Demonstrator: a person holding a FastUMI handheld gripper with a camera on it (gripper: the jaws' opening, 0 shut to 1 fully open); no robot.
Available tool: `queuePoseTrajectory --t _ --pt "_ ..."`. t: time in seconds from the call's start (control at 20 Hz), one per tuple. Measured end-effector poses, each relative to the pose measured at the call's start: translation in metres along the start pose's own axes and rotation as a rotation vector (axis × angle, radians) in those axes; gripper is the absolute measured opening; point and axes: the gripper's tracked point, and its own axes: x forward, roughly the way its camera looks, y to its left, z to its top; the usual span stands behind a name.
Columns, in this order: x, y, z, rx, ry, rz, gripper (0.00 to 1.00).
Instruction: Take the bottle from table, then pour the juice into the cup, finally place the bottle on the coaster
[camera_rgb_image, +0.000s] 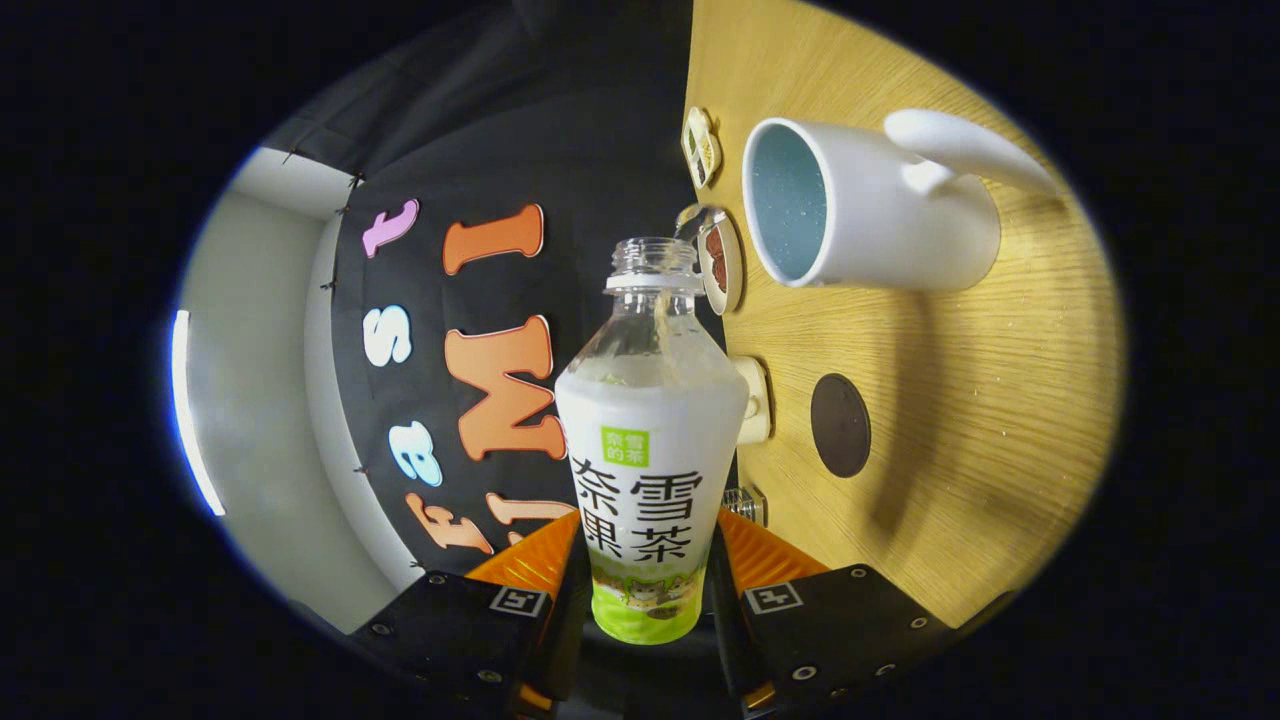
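Wooden table (1000, 420) fills one side of the view, rolled on its side with the gripper's tilt; dark booth cloth and a pale wall take the other side.

Nearest: gripper (648, 600) clamped on the lower body of the bottle (650, 460), a finger pressing each flank of the label. Bottle uncapped, tipped toward the table. Juice is running along the inside of the neck, and a small lip of liquid shows at the mouth.

Just beyond the fingers, on the table: dark round coaster (840, 425), bare. Farther on: white cup (870, 205) with a pale blue inside and a handle, its opening near the bottle mouth.

Risks, as judged:
- Bottle mouth seems short of the cup rim; the first stream could land on the table between the two. Cause: tilting ahead of alignment.
- Grip sits low on a smooth label; as the juice shifts neckward, the bottle may pivot or slip in the fingers.
- A fast tip could glug and splash past the rim.
- Cup is light and could be knocked by the neck.
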Motion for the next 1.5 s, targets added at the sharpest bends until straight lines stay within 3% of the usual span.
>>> queuePoseTrajectory --t 1.5 --pt "0.002 0.013 0.018 0.140 -0.026 0.012 0.57"
